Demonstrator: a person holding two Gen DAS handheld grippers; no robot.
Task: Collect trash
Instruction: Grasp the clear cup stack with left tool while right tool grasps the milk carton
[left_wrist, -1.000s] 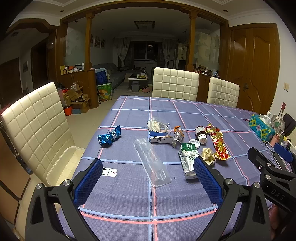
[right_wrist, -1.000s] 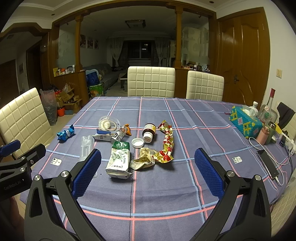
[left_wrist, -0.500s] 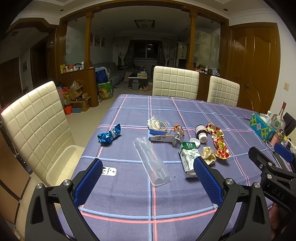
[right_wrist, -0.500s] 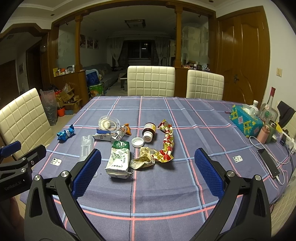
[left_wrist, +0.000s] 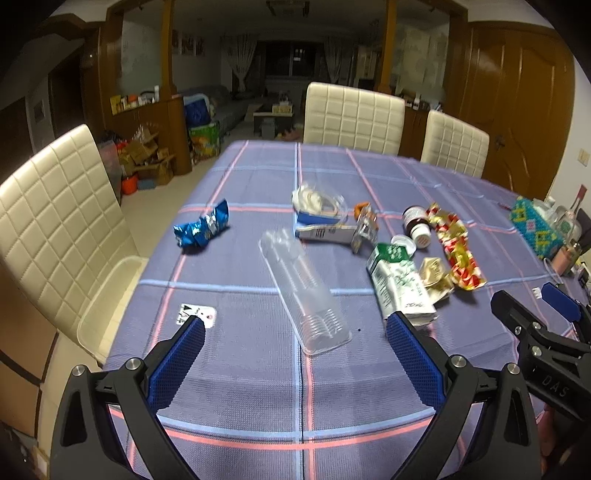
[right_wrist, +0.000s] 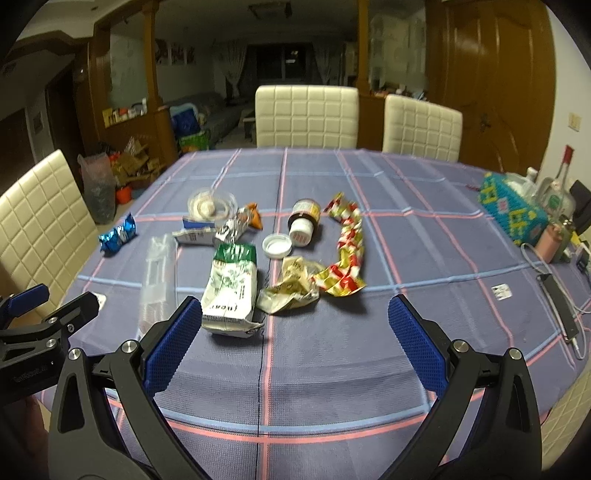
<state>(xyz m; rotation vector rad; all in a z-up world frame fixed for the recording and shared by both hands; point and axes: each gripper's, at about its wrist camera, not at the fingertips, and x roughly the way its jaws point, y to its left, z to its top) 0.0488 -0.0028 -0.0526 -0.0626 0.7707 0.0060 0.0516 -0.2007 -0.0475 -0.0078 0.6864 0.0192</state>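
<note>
Litter lies scattered across a dining table (left_wrist: 240, 387) covered in a purple checked cloth, with both handheld grippers raised above the near edge. The left gripper (left_wrist: 293, 328) hangs with its blue fingers spread wide and nothing between them, and bare cloth stretches from it back to the near edge. A cream chair (left_wrist: 55, 221) stands close against the table's left edge.

From the left, a crumpled blue wrapper (left_wrist: 201, 229) sits alone near that edge, well apart from the rest. A clear plastic sleeve (left_wrist: 303, 291) lies lengthwise ahead of the left gripper, its open end toward the camera. Beyond it, a clear bag (left_wrist: 317, 199) rests on a flat blue-and-white box (left_wrist: 321, 230), with a small foil packet (left_wrist: 364, 230) beside them.

A flattened green-and-white carton (right_wrist: 231, 291) lies just ahead of the left finger of the right gripper (right_wrist: 293, 317), which is likewise spread wide and empty. Next come a white cap (right_wrist: 276, 245) and a brown bottle (right_wrist: 304, 219) tipped on its side, a crumpled yellowish wrapper (right_wrist: 290, 290), then a long red-and-yellow wrapper (right_wrist: 345, 247) touching it.

To the right of the wrappers the cloth runs open. A knitted tissue box (right_wrist: 511, 208), bottles (right_wrist: 554, 199) and a phone (right_wrist: 561, 306) on a cable crowd the right edge. Two more cream chairs (right_wrist: 306, 116) stand at the far edge.
</note>
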